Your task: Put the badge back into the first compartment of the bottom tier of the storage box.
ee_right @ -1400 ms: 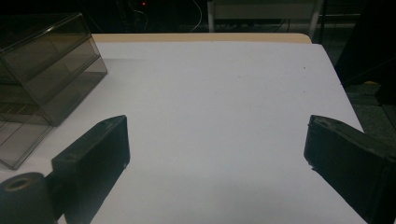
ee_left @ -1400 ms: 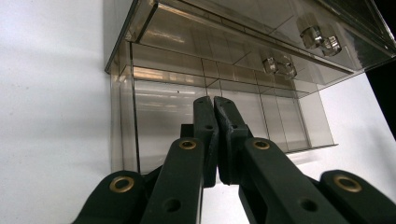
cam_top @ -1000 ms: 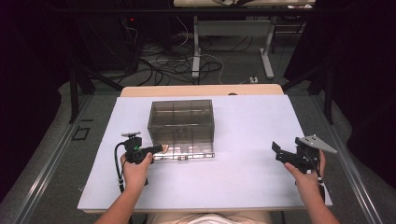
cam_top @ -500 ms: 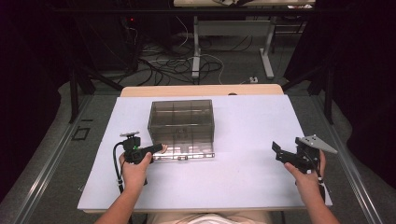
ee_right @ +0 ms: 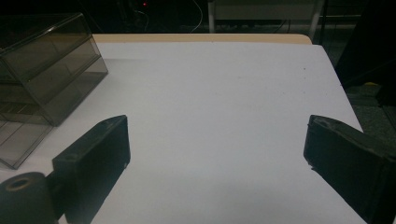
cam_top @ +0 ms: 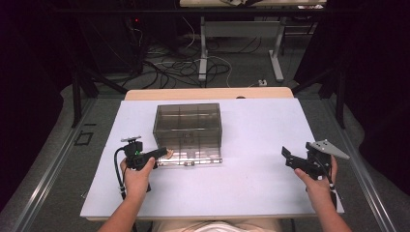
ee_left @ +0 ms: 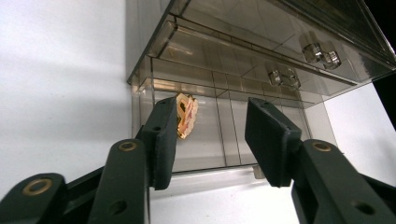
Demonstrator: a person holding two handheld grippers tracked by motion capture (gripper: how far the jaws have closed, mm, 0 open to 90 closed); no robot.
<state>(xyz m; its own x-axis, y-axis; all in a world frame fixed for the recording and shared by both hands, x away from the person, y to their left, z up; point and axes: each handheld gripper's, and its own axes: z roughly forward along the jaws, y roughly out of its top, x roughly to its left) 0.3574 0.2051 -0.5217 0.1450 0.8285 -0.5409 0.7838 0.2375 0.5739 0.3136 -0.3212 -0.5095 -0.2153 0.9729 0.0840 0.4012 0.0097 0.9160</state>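
My left claw hangs at the drawer box, a small orange piece beside its left pad.

The orange piece (ee_left: 187, 115) is small, glossy and amber-pink with a lumpy outline; it lies in the pulled-out bottom drawer (ee_left: 205, 140) of the smoky clear drawer box (cam_top: 187, 126), at the drawer's left front corner. My left claw (ee_left: 212, 135) has just been opening: its pads stand apart, released, the piece against the left pad's edge and partly covered by it. What the piece is I cannot make out. Its long axis runs from the drawer's front toward the box. My right claw (cam_top: 291, 159) is spread wide over the white table (cam_top: 261, 193), well right of the box.
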